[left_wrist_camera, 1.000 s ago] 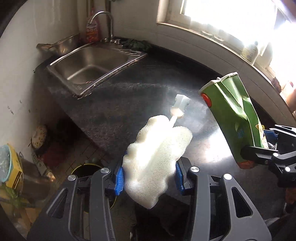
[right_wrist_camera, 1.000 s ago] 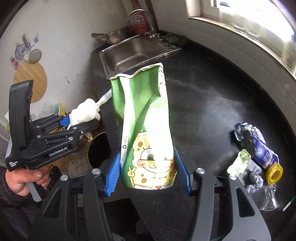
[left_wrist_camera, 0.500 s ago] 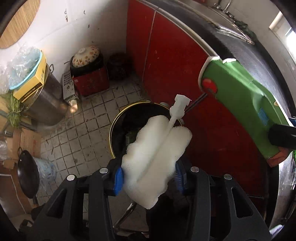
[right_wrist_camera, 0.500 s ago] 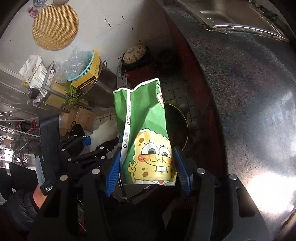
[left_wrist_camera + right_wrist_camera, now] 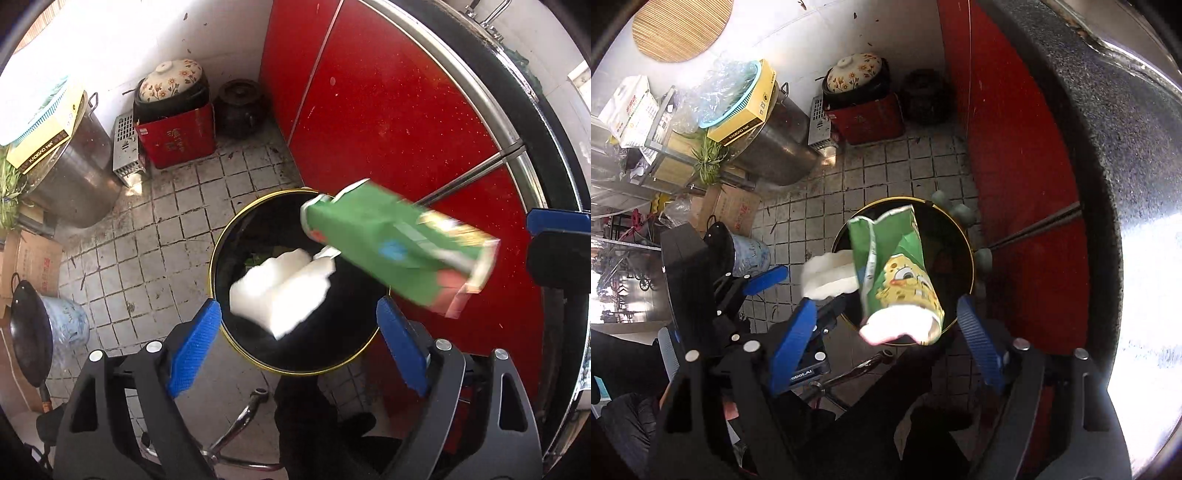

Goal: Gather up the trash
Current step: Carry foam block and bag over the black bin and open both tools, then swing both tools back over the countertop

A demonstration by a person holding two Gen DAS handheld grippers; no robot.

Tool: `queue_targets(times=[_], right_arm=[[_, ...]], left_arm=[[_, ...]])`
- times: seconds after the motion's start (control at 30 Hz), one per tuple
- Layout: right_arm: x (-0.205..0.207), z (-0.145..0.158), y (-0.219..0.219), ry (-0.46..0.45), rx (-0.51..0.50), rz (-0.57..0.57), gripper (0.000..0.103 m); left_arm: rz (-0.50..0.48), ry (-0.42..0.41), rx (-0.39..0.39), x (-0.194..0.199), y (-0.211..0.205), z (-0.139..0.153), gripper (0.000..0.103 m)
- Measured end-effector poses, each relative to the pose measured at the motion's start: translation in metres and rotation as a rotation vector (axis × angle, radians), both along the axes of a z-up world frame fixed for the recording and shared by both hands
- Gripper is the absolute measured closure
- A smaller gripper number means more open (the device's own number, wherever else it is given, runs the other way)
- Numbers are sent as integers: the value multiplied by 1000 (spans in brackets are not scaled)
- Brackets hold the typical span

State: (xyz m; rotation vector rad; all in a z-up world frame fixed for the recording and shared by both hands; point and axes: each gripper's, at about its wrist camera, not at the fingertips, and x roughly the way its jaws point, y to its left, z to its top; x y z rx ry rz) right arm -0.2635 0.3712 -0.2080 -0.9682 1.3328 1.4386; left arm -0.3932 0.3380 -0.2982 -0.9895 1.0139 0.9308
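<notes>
White foam and green carton, blurred, apparently clear of both spread jaws.

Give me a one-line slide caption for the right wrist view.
Right gripper open above the gold-rimmed trash bin, green SpongeBob carton and white foam piece loose over it.
</notes>
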Motion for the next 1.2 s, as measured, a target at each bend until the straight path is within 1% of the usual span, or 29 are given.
queue_targets(times=[0.13,0.23,0.33,0.4,0.43,0.5,0.53,0.6,0.7,0.8,0.9,0.97,1.1,1.2], right_arm=[[1,12,-7,5,20,11,25],[14,32,-22,19,65,-1,25],[40,65,-47,14,132,-53,25],[66,91,-73,4,191,-107,21],[79,104,-88,-11,223,-140,20],[110,132,-122,-69,288,-216,17],[125,144,-141,-105,314,-262,16],[161,167,-187,-166,353,-378,15],[214,194,-262,-239,387,-593,15],[256,212,-341,-324,383,-800,15],[285,227,-421,-394,378,-987,15],[300,232,-471,-433,361,-1100,15],[308,229,-561,-458,328,-1311,15],[313,221,-610,-462,304,-1408,15]], left_arm=[[-34,29,7,2,-10,4,17],[-59,35,33,8,-19,19,17],[-120,60,88,28,-32,49,14],[-182,92,131,51,-42,73,14],[-217,78,155,65,-48,89,14],[-301,27,215,99,-63,124,11],[-349,1,244,116,-69,140,8],[-464,-51,281,158,-89,170,7],[-628,-114,300,220,-120,204,7],[-795,-178,298,283,-166,230,7],[-928,-204,311,331,-219,245,7],[-997,-209,308,356,-250,251,7],[-1104,-208,318,384,-305,255,7],[-1153,-195,318,395,-329,253,7]])
